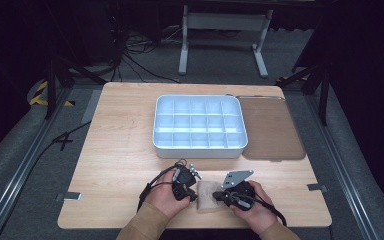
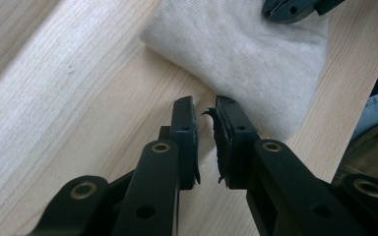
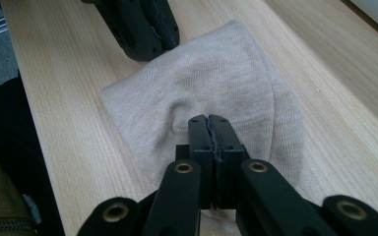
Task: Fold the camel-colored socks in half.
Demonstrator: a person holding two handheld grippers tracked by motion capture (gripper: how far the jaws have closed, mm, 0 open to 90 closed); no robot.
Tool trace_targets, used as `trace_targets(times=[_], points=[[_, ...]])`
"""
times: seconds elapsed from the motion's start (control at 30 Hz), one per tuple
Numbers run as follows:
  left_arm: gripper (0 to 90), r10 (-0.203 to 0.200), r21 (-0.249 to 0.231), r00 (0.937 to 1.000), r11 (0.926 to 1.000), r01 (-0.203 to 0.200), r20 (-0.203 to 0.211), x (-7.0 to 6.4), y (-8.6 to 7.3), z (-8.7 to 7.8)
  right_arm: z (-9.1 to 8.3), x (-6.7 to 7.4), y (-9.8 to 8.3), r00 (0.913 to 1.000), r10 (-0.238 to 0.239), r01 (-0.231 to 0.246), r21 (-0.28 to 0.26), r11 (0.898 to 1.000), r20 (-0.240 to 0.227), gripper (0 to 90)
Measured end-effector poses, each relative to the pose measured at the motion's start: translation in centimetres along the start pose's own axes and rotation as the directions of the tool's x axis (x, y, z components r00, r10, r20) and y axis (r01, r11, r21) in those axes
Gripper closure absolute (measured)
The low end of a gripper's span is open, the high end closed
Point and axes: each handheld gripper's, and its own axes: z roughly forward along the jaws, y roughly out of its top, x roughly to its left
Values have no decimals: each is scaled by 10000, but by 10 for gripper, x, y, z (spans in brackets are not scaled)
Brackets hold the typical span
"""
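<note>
Currently pinching cloth mid-frame with right tool clamped shut; left tool narrowly parted, empty, beside cloth edge on bench. Could drag or bunch if tugged one-sided.

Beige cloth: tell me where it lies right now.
In the high view, the cloth lies at the table's near edge between the two grippers, in front of the white tray.
</note>
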Motion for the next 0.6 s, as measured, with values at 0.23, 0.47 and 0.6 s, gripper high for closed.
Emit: trace_targets(times=[0.23,0.47,0.6], points=[[782,293,-139,9994,9995,-295,-193,-4,5,1,0,0,-2,10000,-88,88,-149,9999,40,900],[784,859,-1126,9963,9900,-855,-15,-14,12,-3,0,2,-3,9998,-175,177,-190,9997,118,900],[785,1481,-1342,9887,9796,-1498,-230,-26,17,-2,1,6,0,9992,-359,361,-143,9992,156,900]])
